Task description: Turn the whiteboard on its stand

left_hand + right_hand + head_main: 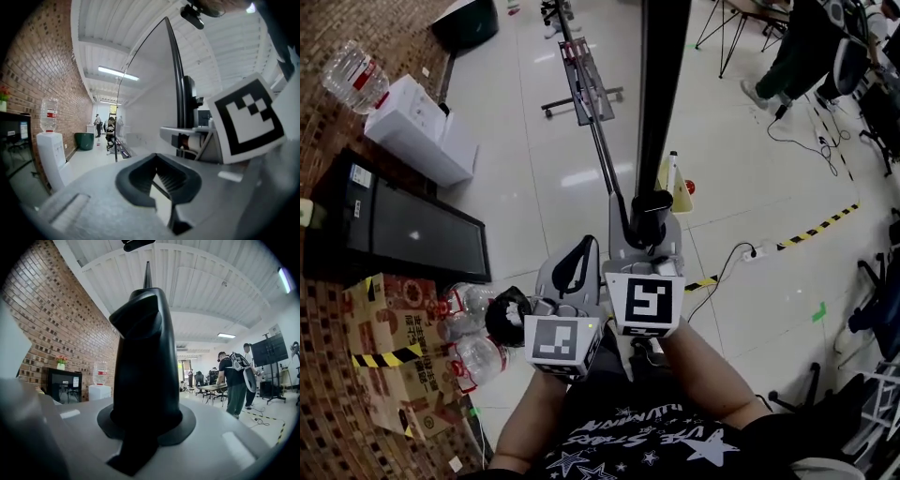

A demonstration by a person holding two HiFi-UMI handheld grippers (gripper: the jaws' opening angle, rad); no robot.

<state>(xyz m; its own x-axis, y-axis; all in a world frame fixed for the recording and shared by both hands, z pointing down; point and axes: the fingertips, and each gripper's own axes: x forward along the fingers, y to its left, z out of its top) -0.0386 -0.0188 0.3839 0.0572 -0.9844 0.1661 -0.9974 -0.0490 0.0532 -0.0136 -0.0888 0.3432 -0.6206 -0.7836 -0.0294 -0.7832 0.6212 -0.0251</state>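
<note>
Right gripper (648,223): clenched on the black edge of the whiteboard (661,94).
Left gripper (585,246): jaws drawn together at the tips, nothing caught between them; held just to the left of the right gripper.
Whiteboard: upright, seen edge-on from the head view; gripped by the right gripper and rising ahead of it, its white face lying just right of the left gripper.
Stand base (586,80): wheeled rail on the floor, ahead of both grippers.
Water bottle (352,75): large, clear, set upside down on the white dispenser (422,127), well ahead and left of the left gripper; fill not readable.
Small bottles (473,356): clear plastic, lying just left of the left gripper, against the cardboard box (389,347).
Cardboard box: taped with striped tape; contents hidden.
Bin (85,140): dark green, far ahead of the left gripper by the brick wall; contents not seen.
</note>
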